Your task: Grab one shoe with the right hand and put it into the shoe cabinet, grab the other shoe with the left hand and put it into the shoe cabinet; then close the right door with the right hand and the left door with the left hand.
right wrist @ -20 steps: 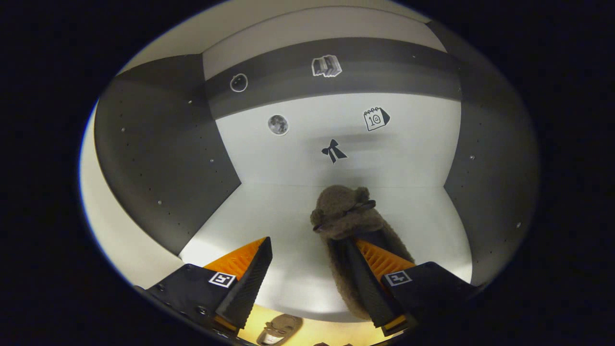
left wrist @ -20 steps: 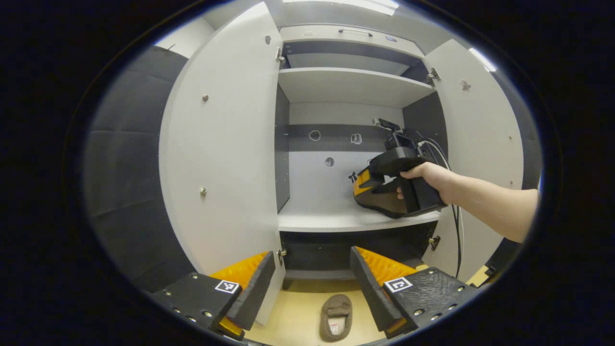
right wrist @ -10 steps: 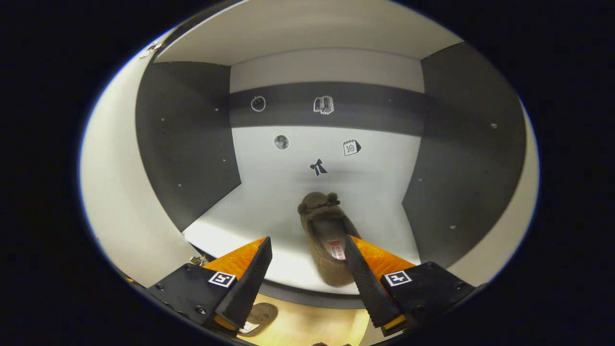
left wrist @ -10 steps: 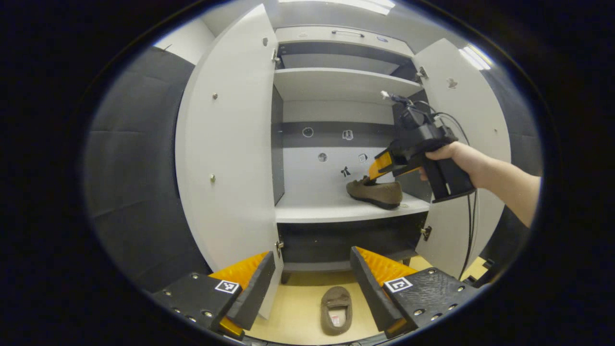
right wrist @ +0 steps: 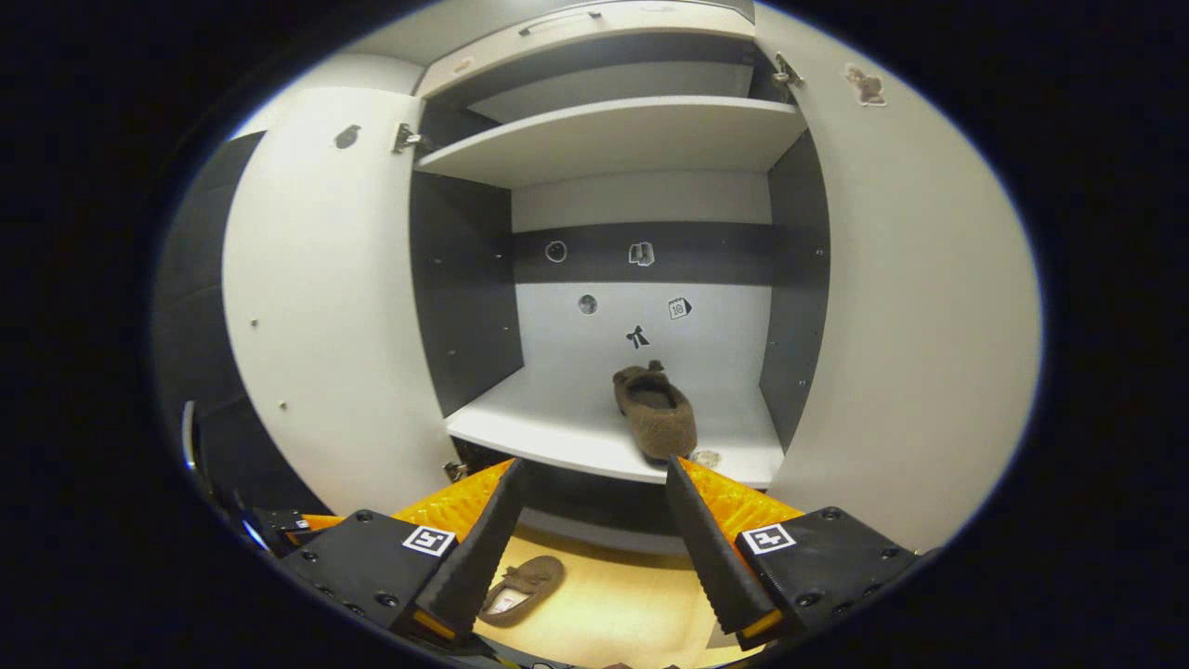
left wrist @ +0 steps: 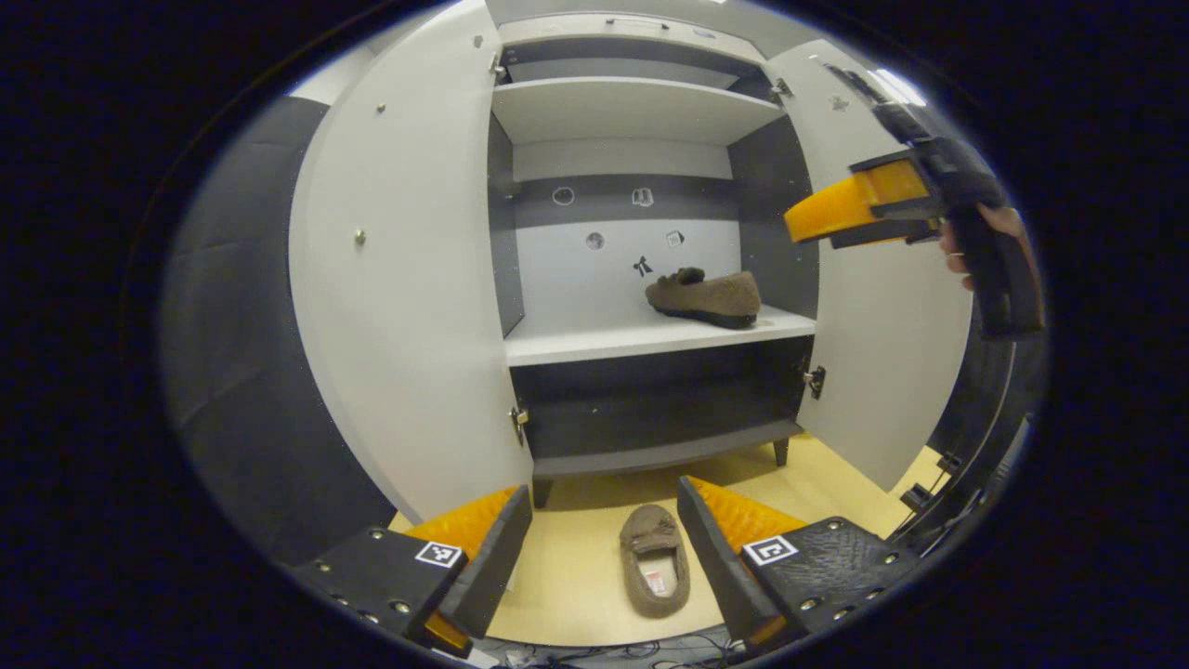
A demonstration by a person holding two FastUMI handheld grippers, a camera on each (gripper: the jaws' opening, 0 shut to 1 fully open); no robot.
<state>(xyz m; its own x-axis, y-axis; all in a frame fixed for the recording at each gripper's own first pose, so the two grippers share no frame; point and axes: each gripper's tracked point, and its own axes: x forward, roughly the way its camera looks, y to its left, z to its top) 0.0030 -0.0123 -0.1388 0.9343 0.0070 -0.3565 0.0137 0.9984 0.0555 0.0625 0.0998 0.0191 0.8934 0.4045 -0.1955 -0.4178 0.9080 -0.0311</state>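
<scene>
1. The left gripper (left wrist: 594, 557) is wide open and holds nothing. The floor shoe (left wrist: 655, 571) lies between its fingers in the left gripper view, low and just ahead, on the yellow floor (left wrist: 827, 483).
2. That shoe's long axis runs near to far, toe towards the cabinet (left wrist: 641, 102), so it lines up with the fingers. I judge the left gripper the nearer of the two.
3. The right gripper (right wrist: 594, 548) is also wide open and empty, and stands clear of the cabinet.
4. The shelf shoe (right wrist: 655, 413) rests on the middle shelf (right wrist: 557, 418), right of centre, toe to the back.
5. Both the left door (left wrist: 409, 279) and right door (left wrist: 882, 344) stand open.
</scene>
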